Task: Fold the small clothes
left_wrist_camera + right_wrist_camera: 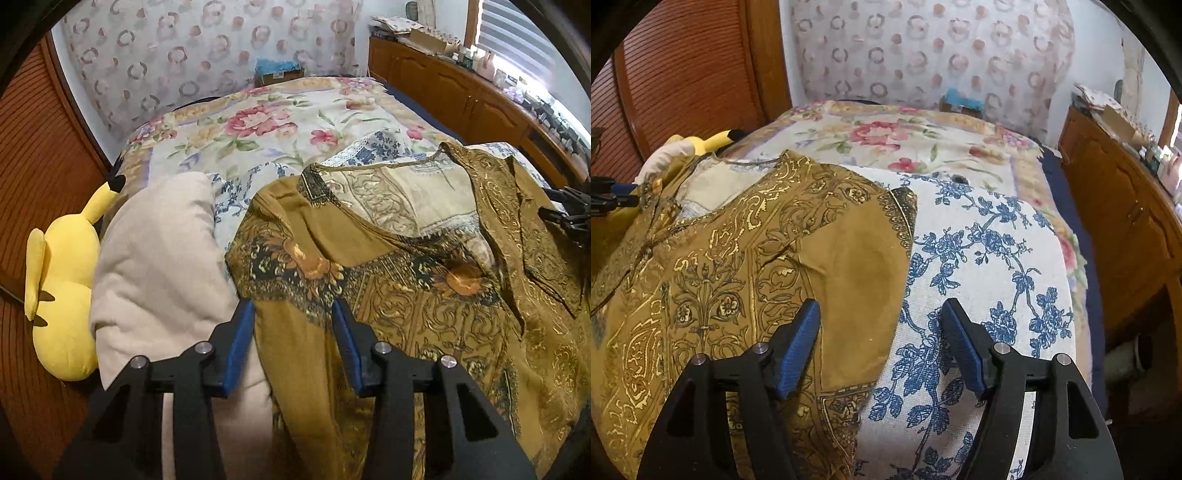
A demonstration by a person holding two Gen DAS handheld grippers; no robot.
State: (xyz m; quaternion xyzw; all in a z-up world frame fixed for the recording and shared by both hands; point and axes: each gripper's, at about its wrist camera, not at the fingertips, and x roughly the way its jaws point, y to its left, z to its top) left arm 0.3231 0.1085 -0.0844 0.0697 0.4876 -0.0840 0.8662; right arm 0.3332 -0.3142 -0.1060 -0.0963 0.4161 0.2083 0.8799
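Both hand-held grippers, left (pixel 293 314) and right (pixel 879 314), hung spread and empty over the mustard patterned garment (pixel 424 295) lying flat on the bed (pixel 258 122), so folding seemed unstarted, needing a sleeve pinched next.

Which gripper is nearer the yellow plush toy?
Left. The left gripper hovers over the garment's edge, with the yellow plush toy beyond the pillow; the right gripper is across the garment.

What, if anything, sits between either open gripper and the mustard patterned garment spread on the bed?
Nothing visible does. The left gripper is open with the mustard garment directly under its fingers. The right gripper is open over the garment's sleeve edge. The cream pillow and yellow plush lie off to the side.
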